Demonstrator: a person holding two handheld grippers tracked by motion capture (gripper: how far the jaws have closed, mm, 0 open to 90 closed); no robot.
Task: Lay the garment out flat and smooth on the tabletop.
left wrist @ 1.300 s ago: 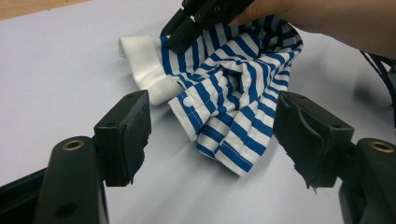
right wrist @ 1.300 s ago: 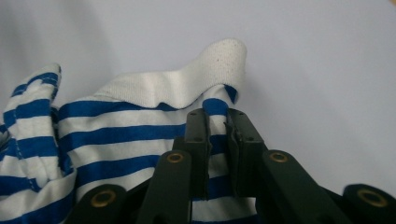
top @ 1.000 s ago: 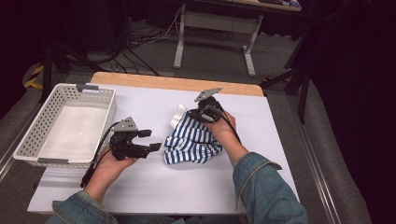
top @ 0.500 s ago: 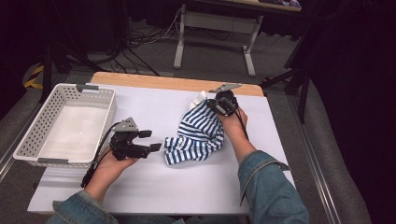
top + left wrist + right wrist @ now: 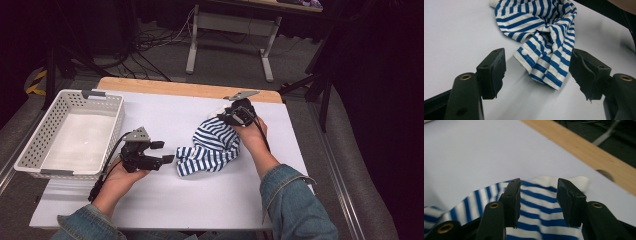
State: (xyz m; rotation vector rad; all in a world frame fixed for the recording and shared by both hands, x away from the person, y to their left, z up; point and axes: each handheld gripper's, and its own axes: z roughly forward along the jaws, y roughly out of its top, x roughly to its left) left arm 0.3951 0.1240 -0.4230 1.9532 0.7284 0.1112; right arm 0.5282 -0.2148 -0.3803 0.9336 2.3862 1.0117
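Note:
A blue-and-white striped cloth (image 5: pixel 212 145) lies crumpled on the white table (image 5: pixel 200 200). My right gripper (image 5: pixel 222 117) rests at its far end. Its jaws have just been opening, and in the right gripper view (image 5: pixel 538 195) they stand apart with the striped cloth (image 5: pixel 534 213) between them, not pinched. My left gripper (image 5: pixel 162 152) is open and lies level on the table, pointing at the cloth's near-left end. In the left gripper view (image 5: pixel 537 72) a buttoned, folded end of the cloth (image 5: pixel 544 30) lies between the jaws and touches neither pad.
A white mesh basket (image 5: pixel 30 150) sits at the table's left edge. A wooden strip (image 5: pixel 190 89) runs along the far edge. Beyond the table are metal legs and cables on the floor. Bare white surface lies in front of the cloth.
My right hand has moved a little toward the far right, taking the cloth's upper end with it, so the cloth is more spread out. The left hand has stayed put.

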